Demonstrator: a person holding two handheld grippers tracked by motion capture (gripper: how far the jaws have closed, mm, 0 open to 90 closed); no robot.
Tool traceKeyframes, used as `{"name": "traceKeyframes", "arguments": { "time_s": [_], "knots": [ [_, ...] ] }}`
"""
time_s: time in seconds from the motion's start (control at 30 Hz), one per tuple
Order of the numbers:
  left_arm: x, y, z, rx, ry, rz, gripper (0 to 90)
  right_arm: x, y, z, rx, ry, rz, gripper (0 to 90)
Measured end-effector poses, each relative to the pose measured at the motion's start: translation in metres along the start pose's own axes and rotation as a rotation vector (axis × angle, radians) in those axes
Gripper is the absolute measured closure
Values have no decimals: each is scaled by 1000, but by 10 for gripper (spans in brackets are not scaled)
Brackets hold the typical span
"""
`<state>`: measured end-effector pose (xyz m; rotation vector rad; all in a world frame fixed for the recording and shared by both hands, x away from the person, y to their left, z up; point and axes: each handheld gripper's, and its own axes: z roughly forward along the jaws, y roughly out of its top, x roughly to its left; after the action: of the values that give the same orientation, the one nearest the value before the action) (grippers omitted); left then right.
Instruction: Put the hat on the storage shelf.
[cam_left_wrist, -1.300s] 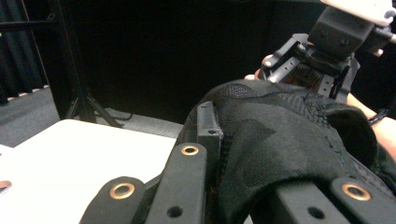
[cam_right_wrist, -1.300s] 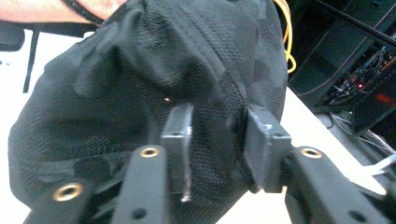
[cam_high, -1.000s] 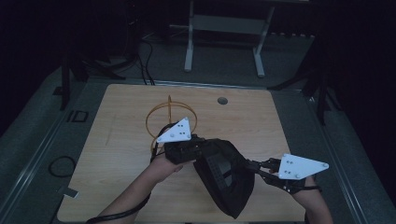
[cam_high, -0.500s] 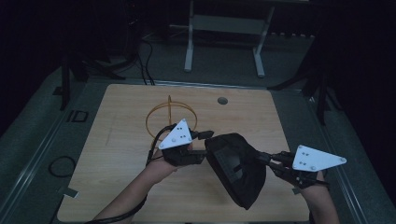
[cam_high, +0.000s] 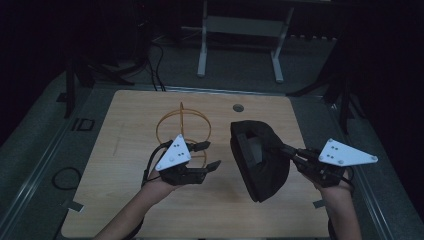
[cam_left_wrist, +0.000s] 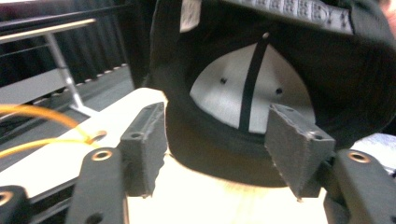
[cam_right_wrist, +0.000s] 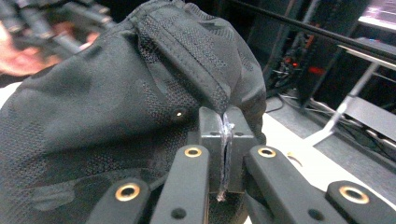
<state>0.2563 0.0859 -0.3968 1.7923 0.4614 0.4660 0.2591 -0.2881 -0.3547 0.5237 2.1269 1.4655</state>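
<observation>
A black cap (cam_high: 260, 160) hangs clamped in the right gripper (cam_high: 290, 152) above the right half of the tabletop (cam_high: 125, 210), its lower edge near the front edge and its open underside turned toward the table's middle. In the right gripper view the jaws press tightly together on a fold of the cap's mesh fabric (cam_right_wrist: 116, 116). The left gripper (cam_high: 210, 156) hovers near the centre of the tabletop with its jaws spread and nothing between them, pointing at the cap from a short way off. The left gripper view looks into the cap's pale lining (cam_left_wrist: 252, 93). Behind the left gripper stands an orange wire stand (cam_high: 182, 127), toward the far edge.
</observation>
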Motion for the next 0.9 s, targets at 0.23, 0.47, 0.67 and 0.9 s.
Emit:
{"name": "traceKeyframes", "arguments": {
  "time_s": [0.23,0.47,0.67,0.9],
  "knots": [
    [10,-20,-20,-13,22,-50,240,-11,15,9,-5,-32,9,888],
    [23,-43,-44,-44,86,-121,134,-19,37,26,-11,-71,5,888],
    [32,-68,-66,-25,138,-155,71,-24,55,44,-21,-86,-3,888],
    [39,-106,-87,-2,225,-208,42,-23,68,64,-23,-90,-8,888]
  ]
}}
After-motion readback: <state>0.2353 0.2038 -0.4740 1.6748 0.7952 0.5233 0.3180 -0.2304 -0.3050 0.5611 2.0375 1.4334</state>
